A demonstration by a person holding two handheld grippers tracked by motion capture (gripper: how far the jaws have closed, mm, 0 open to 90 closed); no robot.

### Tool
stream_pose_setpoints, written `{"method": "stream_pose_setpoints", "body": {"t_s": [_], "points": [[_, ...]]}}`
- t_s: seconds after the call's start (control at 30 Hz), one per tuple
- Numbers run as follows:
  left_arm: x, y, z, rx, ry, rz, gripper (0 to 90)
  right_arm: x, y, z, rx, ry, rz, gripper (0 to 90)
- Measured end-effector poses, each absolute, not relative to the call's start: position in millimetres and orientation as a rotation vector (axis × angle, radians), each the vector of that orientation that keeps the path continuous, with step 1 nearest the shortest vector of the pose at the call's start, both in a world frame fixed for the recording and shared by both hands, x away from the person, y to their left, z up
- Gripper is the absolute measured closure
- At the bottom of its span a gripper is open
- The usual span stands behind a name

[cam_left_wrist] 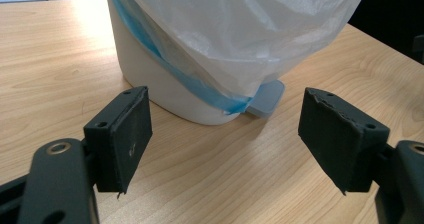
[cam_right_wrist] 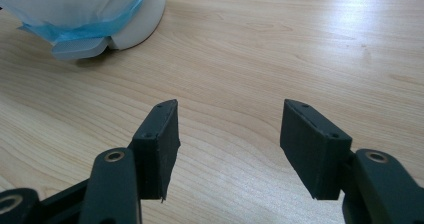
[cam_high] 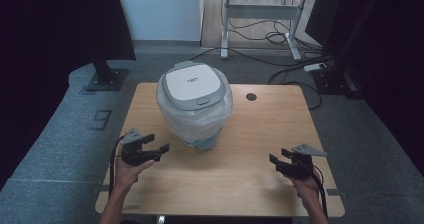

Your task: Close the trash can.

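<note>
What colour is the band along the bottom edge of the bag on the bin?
Blue band, clearest in the left gripper view.

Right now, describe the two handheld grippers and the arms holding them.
Both the left gripper and right gripper are black, each with two flat rectangular pads, frayed at the edges, a grey three-cornered plate on top and a trailing black cable. The forearms show no sleeves.

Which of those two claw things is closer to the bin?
The left gripper, at the left of the high view. It sits just beside the bagged bin; the right gripper is well off toward the table's right edge.
</note>
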State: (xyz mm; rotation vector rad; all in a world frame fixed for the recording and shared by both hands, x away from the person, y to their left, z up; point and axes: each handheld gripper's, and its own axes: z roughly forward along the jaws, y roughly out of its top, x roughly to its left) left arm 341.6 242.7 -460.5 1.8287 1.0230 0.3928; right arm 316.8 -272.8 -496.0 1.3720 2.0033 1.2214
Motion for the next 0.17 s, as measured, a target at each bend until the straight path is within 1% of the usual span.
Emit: {"method": "stream_pose_setpoints", "body": {"t_s": [0.17], "points": [[342.9,242.9,-462.1,1.825,1.027,0.385,21.4,316.6,-273.1,-495.5,1.366,2.002,1.226,40.5]]}}
